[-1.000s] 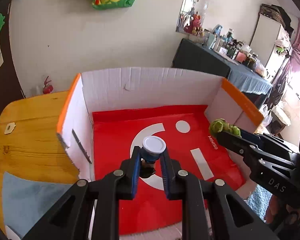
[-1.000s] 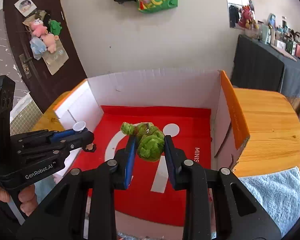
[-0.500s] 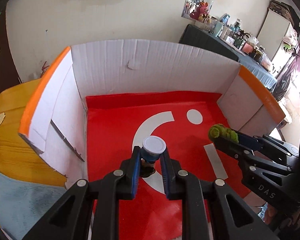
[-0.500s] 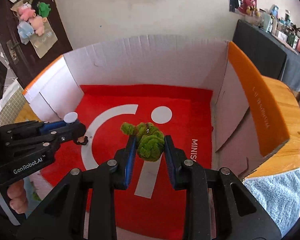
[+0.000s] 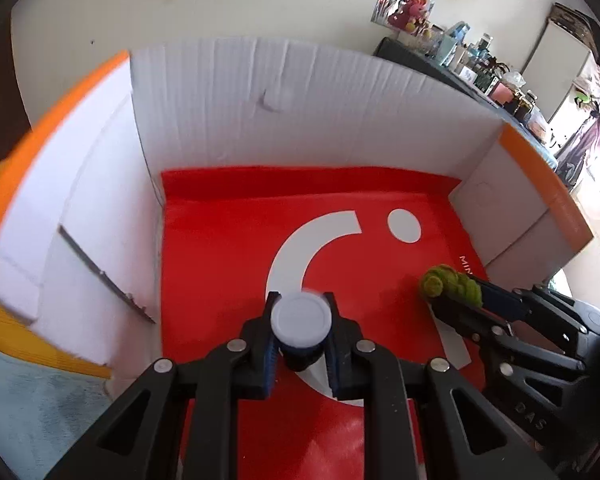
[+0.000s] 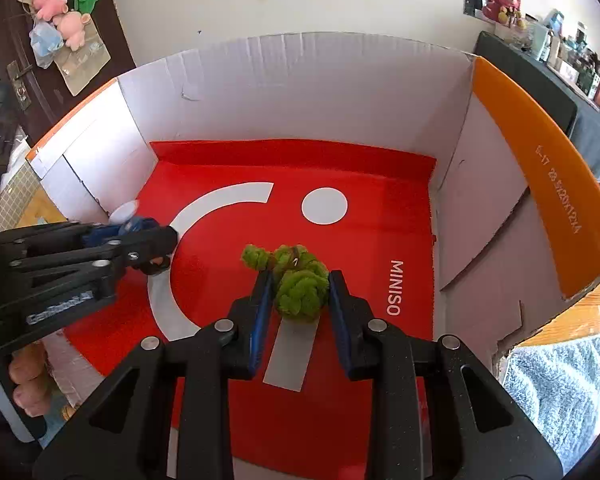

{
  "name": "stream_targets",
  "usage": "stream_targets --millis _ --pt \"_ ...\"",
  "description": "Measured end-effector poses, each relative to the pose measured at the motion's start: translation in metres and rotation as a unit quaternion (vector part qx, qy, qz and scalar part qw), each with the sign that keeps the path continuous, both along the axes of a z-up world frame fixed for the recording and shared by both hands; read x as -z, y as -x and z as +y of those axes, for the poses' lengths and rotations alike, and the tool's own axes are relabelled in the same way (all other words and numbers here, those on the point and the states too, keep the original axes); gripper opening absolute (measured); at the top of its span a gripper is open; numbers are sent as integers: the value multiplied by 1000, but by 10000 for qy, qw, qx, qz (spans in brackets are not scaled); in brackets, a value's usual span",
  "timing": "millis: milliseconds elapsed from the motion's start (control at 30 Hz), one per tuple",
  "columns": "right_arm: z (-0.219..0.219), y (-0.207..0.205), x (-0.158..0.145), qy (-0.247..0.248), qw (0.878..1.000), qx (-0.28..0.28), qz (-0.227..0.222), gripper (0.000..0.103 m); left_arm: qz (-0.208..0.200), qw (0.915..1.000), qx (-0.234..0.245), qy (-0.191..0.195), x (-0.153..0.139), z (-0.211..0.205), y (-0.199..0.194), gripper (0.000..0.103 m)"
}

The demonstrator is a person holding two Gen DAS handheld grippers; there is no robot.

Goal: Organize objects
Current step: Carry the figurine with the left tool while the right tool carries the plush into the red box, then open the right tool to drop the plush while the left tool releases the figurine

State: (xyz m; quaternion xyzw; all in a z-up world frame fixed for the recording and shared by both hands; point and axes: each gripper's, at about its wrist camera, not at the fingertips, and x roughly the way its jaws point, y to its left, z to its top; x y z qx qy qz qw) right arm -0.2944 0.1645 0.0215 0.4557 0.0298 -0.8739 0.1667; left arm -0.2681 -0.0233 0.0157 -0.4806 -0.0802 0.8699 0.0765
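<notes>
My left gripper is shut on a small blue bottle with a white cap, held low over the red floor of the white cardboard box. My right gripper is shut on a green knotted rope toy, also inside the box near its middle. In the right wrist view the left gripper with the bottle sits at the box's left side. In the left wrist view the right gripper with the rope toy is at the right.
The box has orange flaps and a red Miniso sheet lining its floor. It stands on a wooden table with blue-grey towels at the near edge. A dark side table with clutter stands behind.
Both grippers have moved forward and down into the box with their objects still held. The box walls now fill more of both views.
</notes>
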Motion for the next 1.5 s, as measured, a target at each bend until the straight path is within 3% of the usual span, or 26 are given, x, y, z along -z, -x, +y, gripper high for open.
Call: stream_targets --millis 633,767,867,933,967,1067,1500 --pt "-5 4 5 32 9998 -16 -196 28 -50 9999 -16 86 0 0 -5 20" --pt "-5 4 5 45 9998 -13 -206 29 36 9999 -22 157 -3 0 -8 34" --pt "-5 2 5 60 9998 -35 -190 36 101 9998 -29 196 -7 1 -10 37" --pt "-6 0 1 89 9999 -40 -110 55 118 9997 -35 206 -9 1 -11 37" --pt "-6 -1 0 85 9999 -37 -76 59 124 9997 -42 202 -9 1 -11 38" --pt "-7 -3 0 77 9999 -59 -74 60 161 9996 -88 207 -12 0 -13 46" --pt "-11 -11 -6 106 9999 -102 38 65 173 9997 -100 133 -17 -1 -24 46"
